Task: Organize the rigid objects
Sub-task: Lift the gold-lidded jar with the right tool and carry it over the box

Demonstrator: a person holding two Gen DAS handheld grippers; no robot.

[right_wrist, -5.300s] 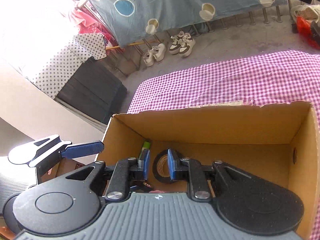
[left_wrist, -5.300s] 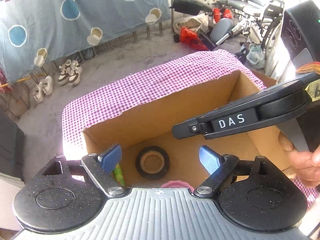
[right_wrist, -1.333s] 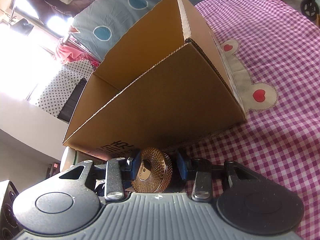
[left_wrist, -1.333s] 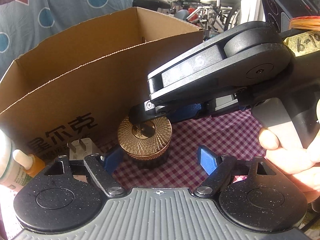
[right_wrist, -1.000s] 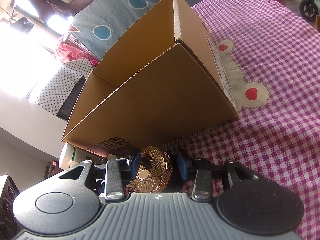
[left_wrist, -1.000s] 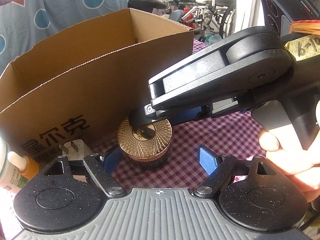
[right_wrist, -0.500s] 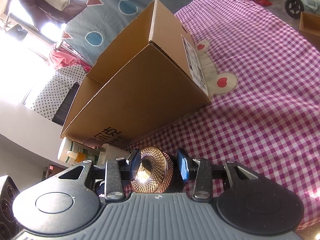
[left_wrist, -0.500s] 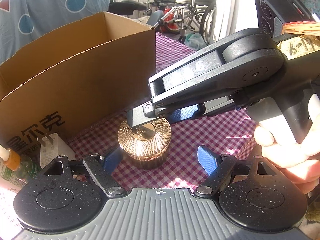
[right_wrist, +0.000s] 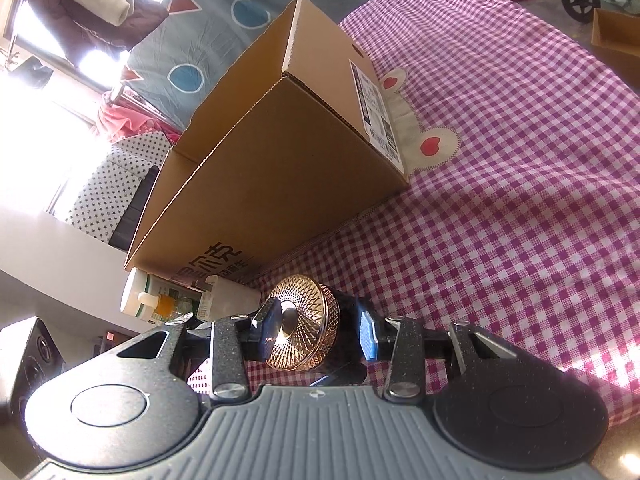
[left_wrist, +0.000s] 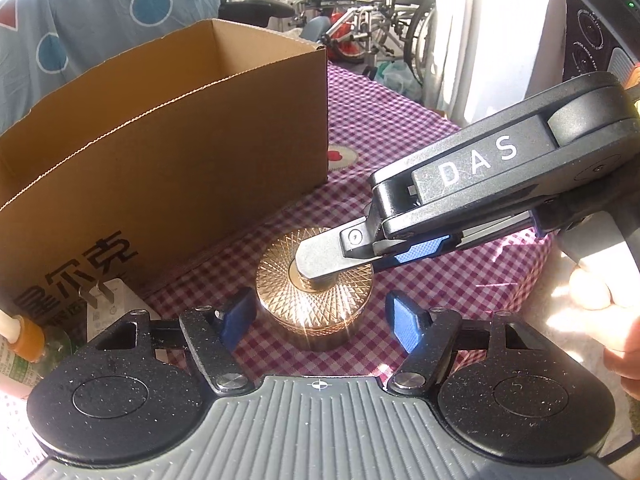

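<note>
We steady the gold jar (left_wrist: 316, 300) on the checked counter (right_wrist: 520, 184) beside the cardboard box (left_wrist: 168, 152), right gripper (right_wrist: 316, 330) clamping its lid, left gripper (left_wrist: 320, 320) closing, pads clear, around its base to unscrew it.

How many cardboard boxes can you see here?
2. A large open box stands on the checked cloth beside the gold jar; a smaller box sits off the table's far right. Others may be hidden.

Both cameras sit low and close, each looking down along its own fingers. Both see the gold jar (left_wrist: 316, 284) (right_wrist: 304, 328) and the cardboard box (left_wrist: 168, 152) (right_wrist: 280, 152).
</note>
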